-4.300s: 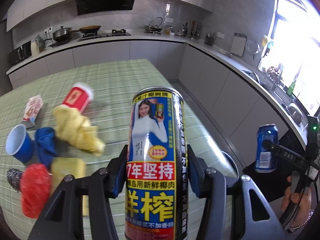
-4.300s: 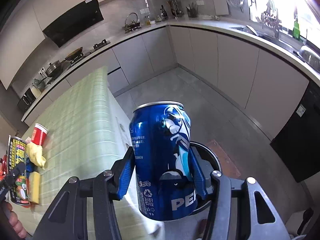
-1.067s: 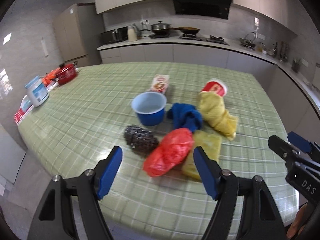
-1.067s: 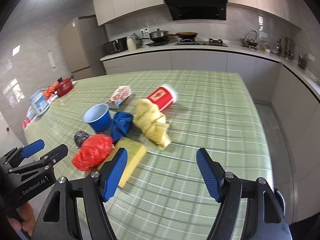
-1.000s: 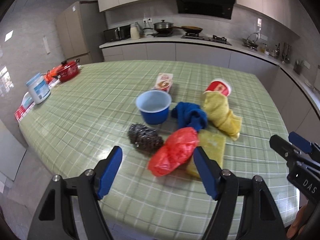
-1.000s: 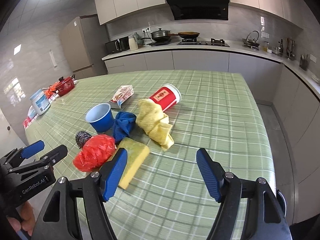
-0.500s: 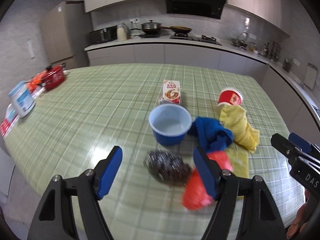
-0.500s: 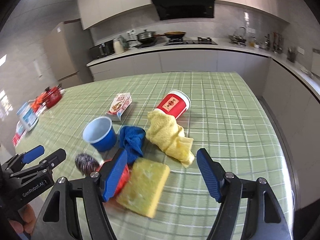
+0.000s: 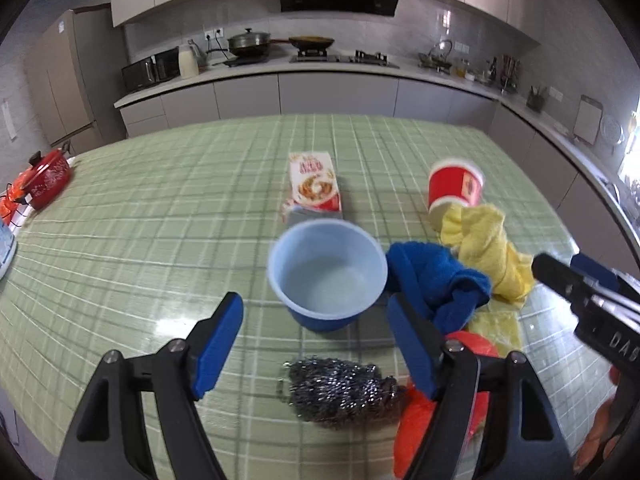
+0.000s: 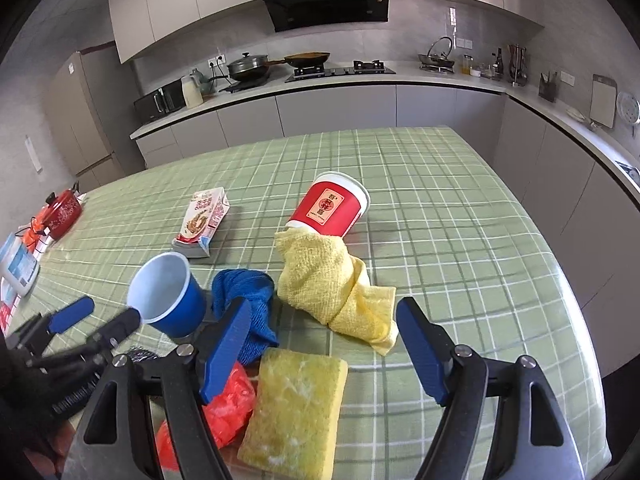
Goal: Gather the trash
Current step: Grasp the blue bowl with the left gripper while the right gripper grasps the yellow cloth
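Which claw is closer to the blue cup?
The left. The left gripper is open right in front of the blue cup, which sits just beyond its fingertips. The right gripper is open farther off to the side, above the yellow sponge and yellow cloth.

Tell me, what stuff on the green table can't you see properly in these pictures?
- Red crinkly plastic bag: left wrist view, mostly behind the left gripper's finger.
- Silver steel-wool scrubber: right wrist view, only a sliver shows behind both grippers.
- Print on the small cardboard carton: blurred, unreadable.
- Flat yellow sponge: left wrist view, mostly behind the crumpled blue cloth.
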Demonstrator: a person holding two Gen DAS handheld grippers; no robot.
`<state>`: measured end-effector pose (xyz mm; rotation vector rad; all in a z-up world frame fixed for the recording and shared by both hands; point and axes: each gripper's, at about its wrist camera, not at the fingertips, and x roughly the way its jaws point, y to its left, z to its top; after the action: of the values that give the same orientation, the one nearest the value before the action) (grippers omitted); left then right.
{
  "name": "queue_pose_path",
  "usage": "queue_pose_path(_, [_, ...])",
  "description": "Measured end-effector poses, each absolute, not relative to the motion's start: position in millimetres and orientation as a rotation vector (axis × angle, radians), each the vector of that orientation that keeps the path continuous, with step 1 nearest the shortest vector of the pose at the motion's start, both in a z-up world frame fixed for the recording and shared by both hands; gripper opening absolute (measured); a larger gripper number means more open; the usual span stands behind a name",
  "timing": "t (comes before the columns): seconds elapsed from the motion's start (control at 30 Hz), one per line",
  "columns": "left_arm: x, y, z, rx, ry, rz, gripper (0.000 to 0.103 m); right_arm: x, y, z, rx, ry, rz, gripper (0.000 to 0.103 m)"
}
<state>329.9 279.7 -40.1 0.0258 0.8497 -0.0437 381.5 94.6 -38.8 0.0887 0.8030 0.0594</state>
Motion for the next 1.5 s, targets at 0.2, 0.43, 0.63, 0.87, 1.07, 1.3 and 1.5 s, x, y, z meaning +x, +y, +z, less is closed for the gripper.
queue_pose_path(0.2, [343,273,-62,0.021,0.894,-0.048,0.076,393,89,-50,0.095,0.824,0.069,0.079])
queue_pose_path(0.43, [355,268,-73,0.025,0.925,-0.034,0.077,406,92,-59,0.094,0.844,0.082,0.08])
queue_pose_path(0.63, [366,267,-75,0.015,0.921,-0.033,0.077,419,91,-64,0.1,0.855,0.088,0.08])
queue_pose_path(0.87, [371,273,-77,0.002,0.9,-0.036,0.076,441,86,-75,0.123,0.881,0.087,0.081])
queue_pose_path(1.07, [373,278,-76,-0.002,0.875,-0.04,0.075,460,85,-91,0.13,0.924,0.1,0.081])
queue_pose_path(1.3, [368,283,-69,-0.011,0.836,-0.033,0.074,462,84,-100,0.156,0.928,0.146,0.063])
queue_pose_path(1.5, [359,286,-64,-0.017,0.817,-0.04,0.074,457,82,-99,0.154,0.924,0.159,0.052])
